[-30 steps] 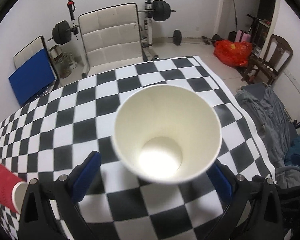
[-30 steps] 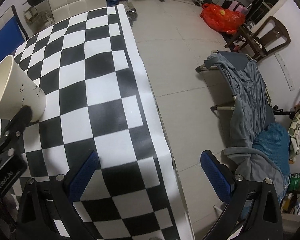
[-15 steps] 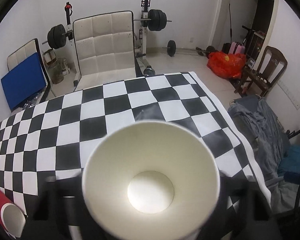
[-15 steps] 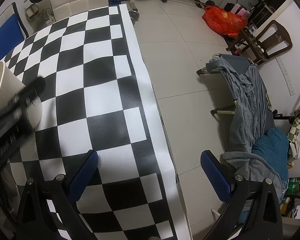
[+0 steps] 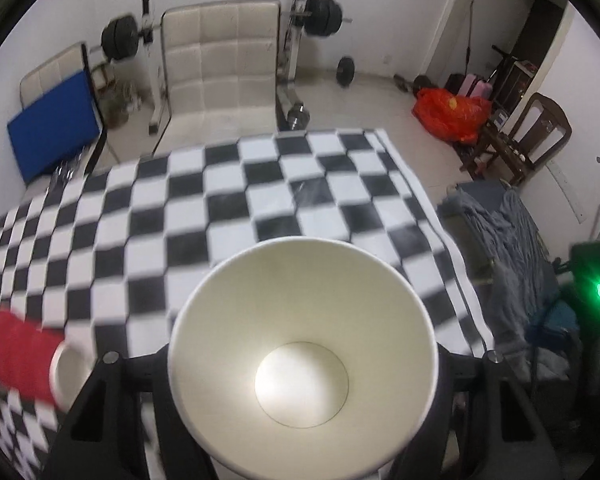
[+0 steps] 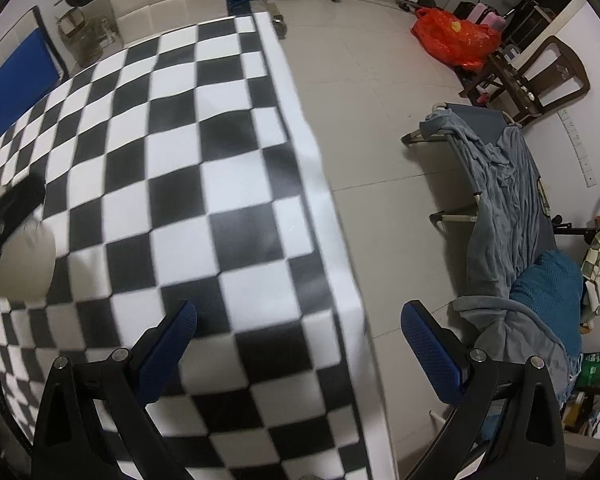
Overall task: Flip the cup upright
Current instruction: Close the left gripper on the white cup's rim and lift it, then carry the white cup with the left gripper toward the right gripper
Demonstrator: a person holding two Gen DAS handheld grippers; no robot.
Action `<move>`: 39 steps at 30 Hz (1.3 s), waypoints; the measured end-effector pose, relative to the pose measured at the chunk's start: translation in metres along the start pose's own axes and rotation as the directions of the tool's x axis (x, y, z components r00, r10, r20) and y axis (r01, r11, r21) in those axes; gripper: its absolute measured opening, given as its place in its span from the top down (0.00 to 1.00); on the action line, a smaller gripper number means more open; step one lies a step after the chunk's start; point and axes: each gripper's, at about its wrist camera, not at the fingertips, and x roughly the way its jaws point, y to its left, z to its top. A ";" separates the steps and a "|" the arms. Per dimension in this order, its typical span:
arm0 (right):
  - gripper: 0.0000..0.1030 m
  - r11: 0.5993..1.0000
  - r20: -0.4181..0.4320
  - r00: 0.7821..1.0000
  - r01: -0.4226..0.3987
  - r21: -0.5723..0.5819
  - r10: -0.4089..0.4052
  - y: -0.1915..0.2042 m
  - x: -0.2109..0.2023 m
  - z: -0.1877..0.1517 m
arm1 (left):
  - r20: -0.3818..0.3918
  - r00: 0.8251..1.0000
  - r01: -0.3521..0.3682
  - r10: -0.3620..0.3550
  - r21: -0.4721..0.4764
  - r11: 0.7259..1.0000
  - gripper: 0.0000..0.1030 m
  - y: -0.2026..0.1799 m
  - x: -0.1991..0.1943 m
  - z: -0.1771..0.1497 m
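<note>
A white paper cup [image 5: 300,360] fills the lower middle of the left wrist view, its open mouth facing the camera. My left gripper [image 5: 302,392] is shut on the cup; the cup hides the pads. The cup's base [image 6: 24,264] shows at the left edge of the right wrist view, with my left gripper's black finger [image 6: 8,208] against it. My right gripper [image 6: 298,344] is open and empty over the right edge of the checkered table [image 6: 204,128].
A red cup [image 5: 24,360] lies on its side on the table [image 5: 220,200] at the lower left. Past the table stand a white chair [image 5: 220,64], weights, an orange bag [image 5: 452,112] and a cot with a grey blanket [image 6: 508,208].
My left gripper has pulled back and tilted with the cup, so the cup sits lower and nearer in view. The red cup has come further into view. The right gripper shifted slightly.
</note>
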 end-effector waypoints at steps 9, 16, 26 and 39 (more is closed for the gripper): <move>0.00 0.994 -0.042 0.998 -0.040 -0.104 0.036 0.049 -0.045 -0.080 | -0.178 0.982 -0.069 0.059 -0.053 0.996 0.40 0.038 -0.065 -0.076; 0.00 0.988 -0.071 0.996 -0.062 -0.142 0.053 0.100 -0.076 -0.167 | -0.272 0.961 -0.062 0.043 -0.064 0.996 0.40 0.058 -0.106 -0.133; 0.00 0.999 -0.129 0.991 -0.044 -0.004 0.043 0.113 -0.093 -0.233 | -0.525 0.842 0.048 -0.124 -0.156 0.987 0.40 0.076 -0.081 -0.200; 0.00 1.000 -0.155 0.988 -0.002 0.016 0.005 0.100 -0.086 -0.227 | -0.555 0.822 0.009 -0.126 -0.210 0.978 0.39 0.075 -0.029 -0.184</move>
